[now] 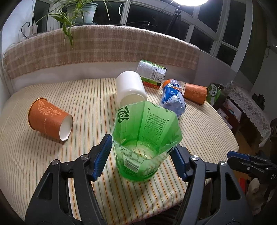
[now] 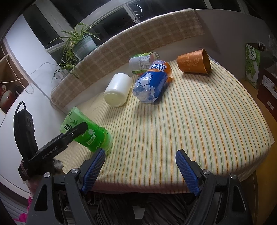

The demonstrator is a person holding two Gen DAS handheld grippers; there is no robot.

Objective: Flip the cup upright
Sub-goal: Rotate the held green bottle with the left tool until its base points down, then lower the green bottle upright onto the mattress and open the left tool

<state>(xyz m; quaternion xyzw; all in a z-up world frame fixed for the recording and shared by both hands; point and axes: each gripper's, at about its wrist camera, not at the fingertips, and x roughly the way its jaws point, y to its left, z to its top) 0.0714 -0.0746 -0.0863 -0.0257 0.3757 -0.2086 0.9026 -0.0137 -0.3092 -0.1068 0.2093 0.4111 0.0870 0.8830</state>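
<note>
A green cut-bottle cup (image 1: 143, 136) stands mouth up on the striped tablecloth (image 1: 90, 97), near the front edge. My left gripper (image 1: 141, 143) is shut on it, one blue pad against each side. In the right wrist view the green cup (image 2: 90, 133) looks tilted at the left, with a left finger (image 2: 76, 131) across it. My right gripper (image 2: 141, 153) is open above the table's front edge, holding nothing. An orange paper cup (image 1: 49, 119) lies on its side at the left. A white cup (image 1: 129, 88) lies behind the green one.
Further back lie a blue-labelled bottle cup (image 2: 150, 84), a green-and-white labelled cup (image 2: 142, 62) and a second orange cup (image 2: 193, 62). A checked cushion back (image 1: 103, 45) borders the far side, with a potted plant (image 1: 81, 12) above it. Boxes (image 2: 251, 65) stand at the right.
</note>
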